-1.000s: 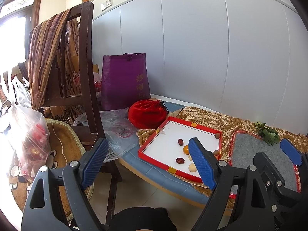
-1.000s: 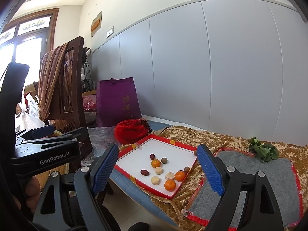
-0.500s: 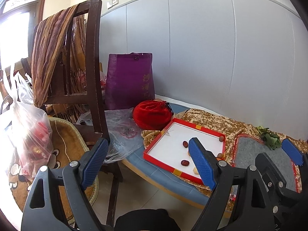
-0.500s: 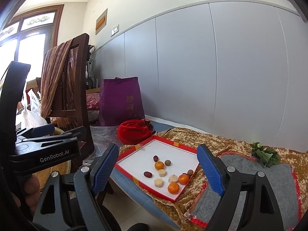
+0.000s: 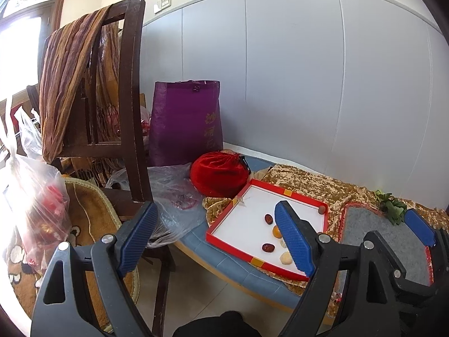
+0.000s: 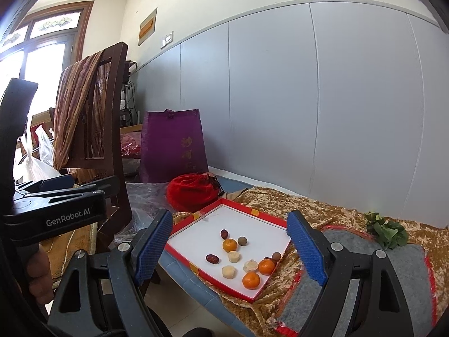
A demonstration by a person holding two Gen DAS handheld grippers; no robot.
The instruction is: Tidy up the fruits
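- Nearest, the right gripper [image 6: 228,244] hangs in the air with its blue-padded jaws spread wide and nothing between them.
- The left gripper [image 5: 216,237] is likewise wide apart and empty; in the right wrist view it shows at the left edge, gripped by a hand [image 6: 39,278].
- Just beyond the jaws, a red-rimmed white tray [image 6: 204,234] lies on the gold patterned cloth [image 6: 280,199] that covers the blue-edged surface [image 5: 238,266].
- The fruits sit loose in the tray's near right part: three mandarins, one [image 6: 229,245] toward the middle and two [image 6: 251,280] by the near rim, and two red dates [image 6: 212,258].
- Among them lie pale peeled pieces [image 6: 229,271] and small brown round fruits [image 6: 242,241].
- Right of the tray, a grey felt mat [image 6: 404,266] with a red border rests on the cloth, with a green leafy sprig [image 6: 388,231] at its far edge.
- Behind the tray, a red drawstring pouch [image 6: 192,193] touches the tray's far corner.
- Farther back stand a purple bag [image 6: 172,146] and a dark wooden chair [image 5: 129,106] draped with a striped scarf [image 5: 64,75].
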